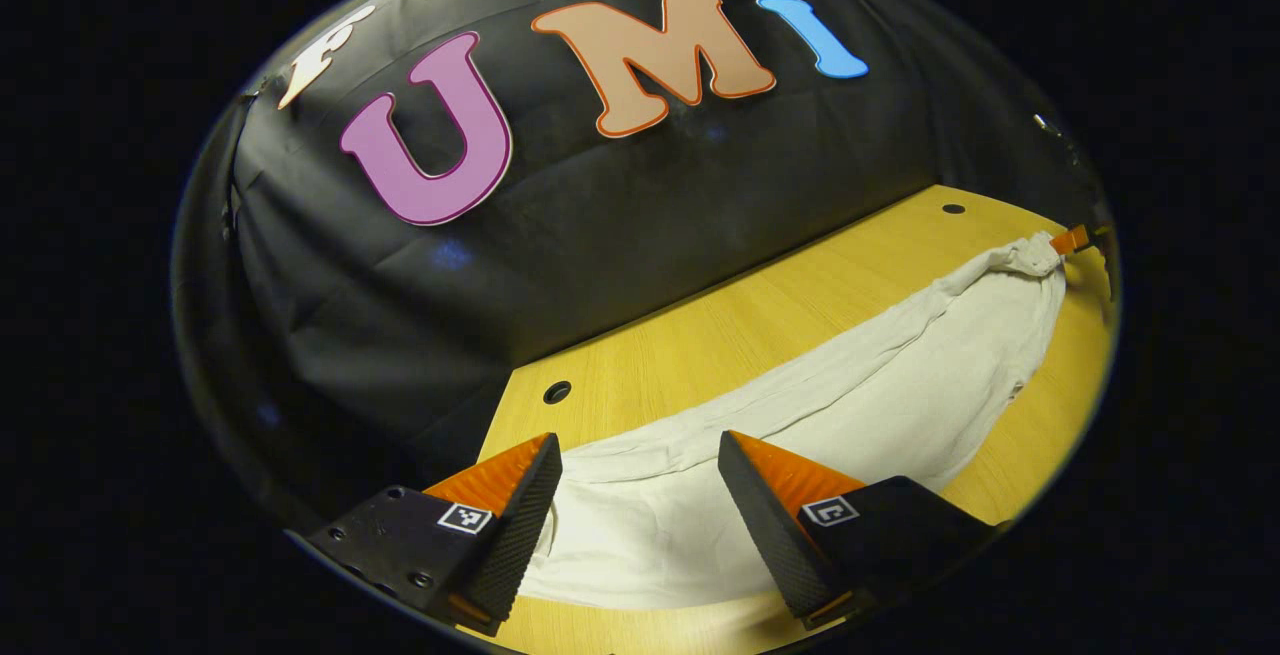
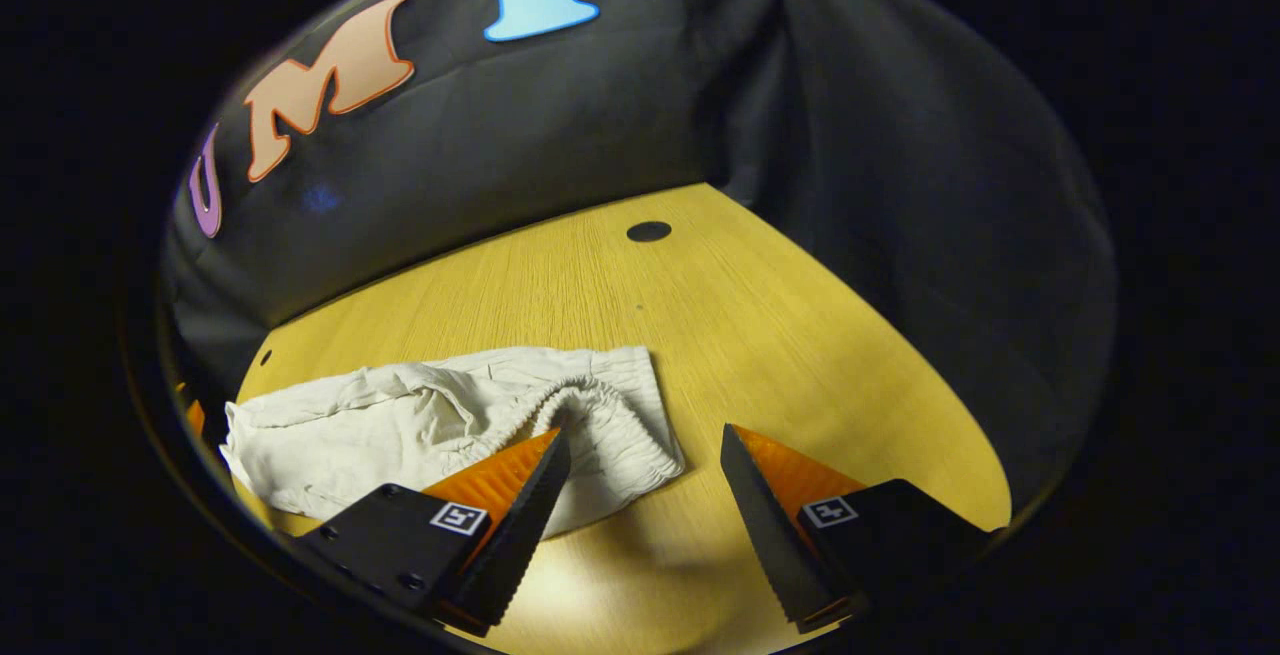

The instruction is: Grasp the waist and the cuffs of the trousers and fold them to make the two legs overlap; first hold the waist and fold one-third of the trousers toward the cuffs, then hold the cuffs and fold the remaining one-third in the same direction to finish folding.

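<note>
- Both jaws spread wide: left gripper (image 1: 635, 495) over the cloth, right gripper (image 2: 645, 480) at the elastic waist
- Cream trousers (image 2: 420, 425) lie rumpled on the wooden table (image 2: 720, 325), perhaps already doubled

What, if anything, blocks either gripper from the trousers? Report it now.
Nothing visible does. The left gripper has its jaws open right over the trousers, cloth between them. The right gripper is open at the elastic waist, with bare table around it.
</note>
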A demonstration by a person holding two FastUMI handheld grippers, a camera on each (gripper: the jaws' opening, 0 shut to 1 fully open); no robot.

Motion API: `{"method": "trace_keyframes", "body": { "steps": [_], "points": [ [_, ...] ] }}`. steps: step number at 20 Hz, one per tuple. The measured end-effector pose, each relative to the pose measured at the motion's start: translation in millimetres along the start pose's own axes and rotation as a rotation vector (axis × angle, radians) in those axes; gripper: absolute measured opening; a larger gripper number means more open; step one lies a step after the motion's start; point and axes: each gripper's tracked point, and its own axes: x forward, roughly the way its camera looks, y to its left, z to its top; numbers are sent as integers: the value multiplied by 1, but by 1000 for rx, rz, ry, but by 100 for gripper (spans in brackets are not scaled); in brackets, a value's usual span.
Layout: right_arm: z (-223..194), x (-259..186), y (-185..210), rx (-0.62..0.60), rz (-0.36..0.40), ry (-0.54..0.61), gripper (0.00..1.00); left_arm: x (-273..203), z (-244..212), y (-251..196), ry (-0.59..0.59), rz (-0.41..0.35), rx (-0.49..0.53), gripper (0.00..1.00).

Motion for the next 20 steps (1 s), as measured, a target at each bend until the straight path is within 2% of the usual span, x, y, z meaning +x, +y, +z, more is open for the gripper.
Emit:
{"method": "trace_keyframes", "body": {
  "steps": [1,2,3,4,7,9,11,12,13,14,15,16,17,20],
  "points": [
    [-5,4,1,18,10,21,93,-2,1,-1,3,3,1,96],
    [-10,9,2,35,22,43,86,-6,1,-4,4,7,3,96],
    [-14,11,5,55,34,69,86,-8,2,-5,6,10,3,96],
    [-6,12,6,64,43,42,84,-10,2,-7,9,12,2,96],
    [-7,13,7,114,64,63,65,-15,3,-10,13,24,-5,96],
    [-10,16,9,163,82,85,60,-18,3,-12,13,31,-17,96],
    [-12,17,14,235,132,119,39,-20,2,-16,17,37,-31,96],
    [-8,19,15,259,138,110,24,-22,1,-18,20,41,-34,96],
    [-8,16,14,264,140,108,23,-24,2,-18,20,46,-35,96],
    [-8,19,15,254,148,100,10,-27,3,-20,18,48,-36,96],
    [-5,15,13,244,155,87,14,-29,4,-20,17,53,-35,96],
    [-2,13,13,237,166,83,9,-31,6,-20,11,58,-34,96],
    [2,7,14,238,176,76,14,-34,8,-19,1,62,-36,96],
    [13,1,19,284,214,55,14,-38,6,-16,-3,71,-49,96]
  ]
}}
